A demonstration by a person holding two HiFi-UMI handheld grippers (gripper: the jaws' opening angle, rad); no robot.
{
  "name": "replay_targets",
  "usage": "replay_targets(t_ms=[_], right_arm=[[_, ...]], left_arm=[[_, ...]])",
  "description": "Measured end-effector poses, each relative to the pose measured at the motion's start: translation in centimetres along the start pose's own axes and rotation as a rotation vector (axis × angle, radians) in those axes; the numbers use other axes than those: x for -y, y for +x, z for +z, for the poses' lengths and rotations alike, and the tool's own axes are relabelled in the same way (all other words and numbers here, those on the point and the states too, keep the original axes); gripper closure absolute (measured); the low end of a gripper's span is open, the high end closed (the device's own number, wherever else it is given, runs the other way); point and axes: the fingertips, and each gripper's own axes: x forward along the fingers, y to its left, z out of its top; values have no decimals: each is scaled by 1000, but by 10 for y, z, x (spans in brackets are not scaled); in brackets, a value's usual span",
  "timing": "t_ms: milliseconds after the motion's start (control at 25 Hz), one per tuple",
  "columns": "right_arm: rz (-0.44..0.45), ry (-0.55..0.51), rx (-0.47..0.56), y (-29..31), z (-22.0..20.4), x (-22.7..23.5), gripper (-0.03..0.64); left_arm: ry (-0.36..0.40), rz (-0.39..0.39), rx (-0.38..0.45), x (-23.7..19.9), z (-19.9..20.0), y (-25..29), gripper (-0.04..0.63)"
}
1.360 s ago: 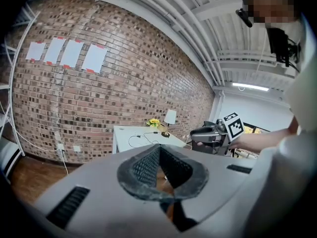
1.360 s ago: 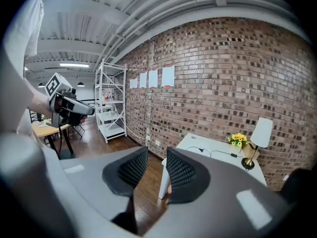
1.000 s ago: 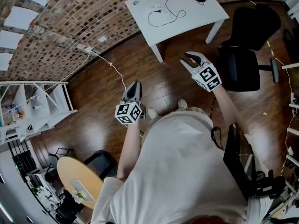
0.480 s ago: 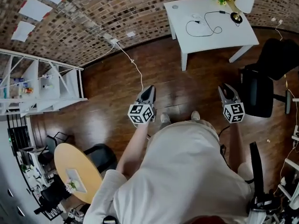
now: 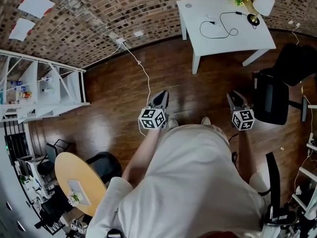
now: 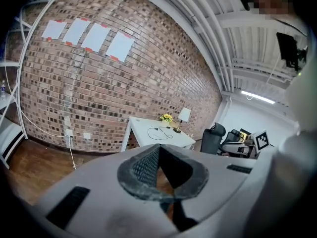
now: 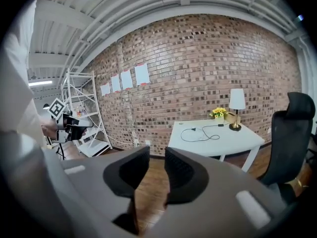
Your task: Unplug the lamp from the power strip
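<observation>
Both grippers have sunk close to the person's body, well apart from the white table (image 5: 237, 41) bearing the lamp (image 5: 261, 3) and its looped cord (image 5: 200, 30). The right gripper's (image 5: 236, 96) jaws have just been closing to a narrow, empty gap, while the left gripper (image 5: 162, 96) is pinched together and empty. This looks like the approach: next, walk over and find the plug.

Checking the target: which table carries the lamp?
The white table by the brick wall; the lamp stands on it. The round wooden table has none.
</observation>
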Motion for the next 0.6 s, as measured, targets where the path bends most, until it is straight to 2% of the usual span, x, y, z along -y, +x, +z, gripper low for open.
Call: replay_targets(t_ms=[360,600], right_arm=[[14,15,-2,9,0,-8,536],[8,-26,-18,8,-3,-8,537]], left_arm=[[55,-25,-4,8,3,11,592],[59,-27,-21,12,-1,13,592]])
